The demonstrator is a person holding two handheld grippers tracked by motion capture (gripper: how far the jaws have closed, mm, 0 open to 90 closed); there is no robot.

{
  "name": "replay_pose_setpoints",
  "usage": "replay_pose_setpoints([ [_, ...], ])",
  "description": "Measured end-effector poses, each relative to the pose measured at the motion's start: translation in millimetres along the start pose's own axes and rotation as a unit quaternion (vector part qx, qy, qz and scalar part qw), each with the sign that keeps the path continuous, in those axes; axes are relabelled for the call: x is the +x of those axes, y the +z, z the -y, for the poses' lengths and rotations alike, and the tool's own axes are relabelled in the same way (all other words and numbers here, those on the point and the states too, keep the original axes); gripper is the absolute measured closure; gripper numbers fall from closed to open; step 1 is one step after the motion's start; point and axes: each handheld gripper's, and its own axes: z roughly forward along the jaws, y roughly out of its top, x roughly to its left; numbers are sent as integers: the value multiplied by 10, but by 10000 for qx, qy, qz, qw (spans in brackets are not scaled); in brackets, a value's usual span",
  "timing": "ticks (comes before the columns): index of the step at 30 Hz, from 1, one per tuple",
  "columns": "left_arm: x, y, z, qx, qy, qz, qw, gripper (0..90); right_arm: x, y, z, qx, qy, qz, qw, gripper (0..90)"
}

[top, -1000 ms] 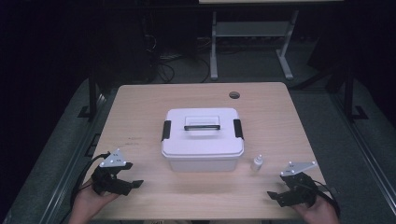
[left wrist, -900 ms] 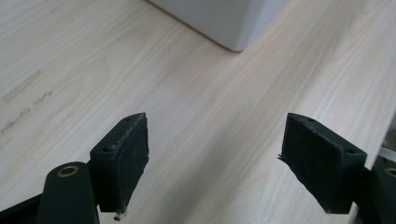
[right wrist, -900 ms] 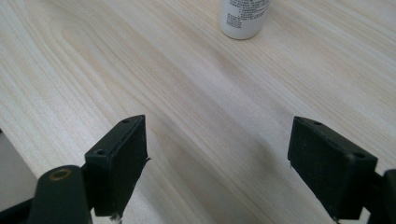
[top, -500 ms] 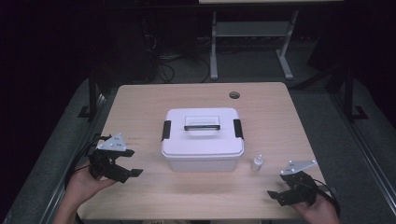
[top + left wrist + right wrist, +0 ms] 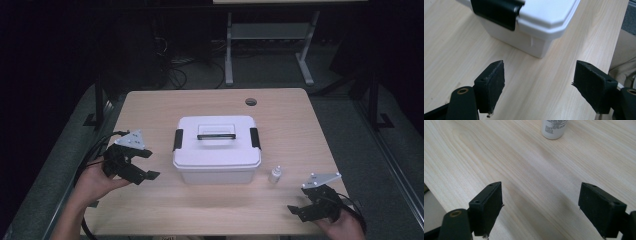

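A person's left gripper [image 5: 142,165] hovers with its jaws spread wide and empty, just off the left end of a white lidded storage box [image 5: 217,149] at the middle of a wooden table [image 5: 150,105]. In the left gripper view, the box's black side latch [image 5: 496,11] sits ahead of and above the parted jaws, close but not touching.

The right gripper [image 5: 300,210] rests low near the table's front right corner, jaws likewise released and holding nothing; a small white bottle [image 5: 275,174] stands ahead of it, apart from the box's right front corner.

The work appears to be at its opening step: an approach to the box, likely its left latch, with the lid shut and both latches apparently down. The next move would seem to call for carrying the left gripper forward and turning its jaws to meet the latch.

Bare tabletop lies open all around the left gripper, while the table's front edge runs close behind the right one, and the bottle stands in its forward path.
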Motion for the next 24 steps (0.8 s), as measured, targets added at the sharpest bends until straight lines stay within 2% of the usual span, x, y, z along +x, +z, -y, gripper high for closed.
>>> replay_pose_setpoints([
  [12, 30, -51, -373, 218, 260, 1, 9994, 258, 2, -11, -5, -46, -7, -42, 10000, 187],
  [19, 46, -3, -562, 330, 360, -5, 9988, 262, 1, -15, 1, -56, 19, -39, 10000, 186],
  [24, 54, 53, -702, 308, 446, 19, 9985, 278, 0, -31, 5, -80, 8, -40, 10000, 187],
])
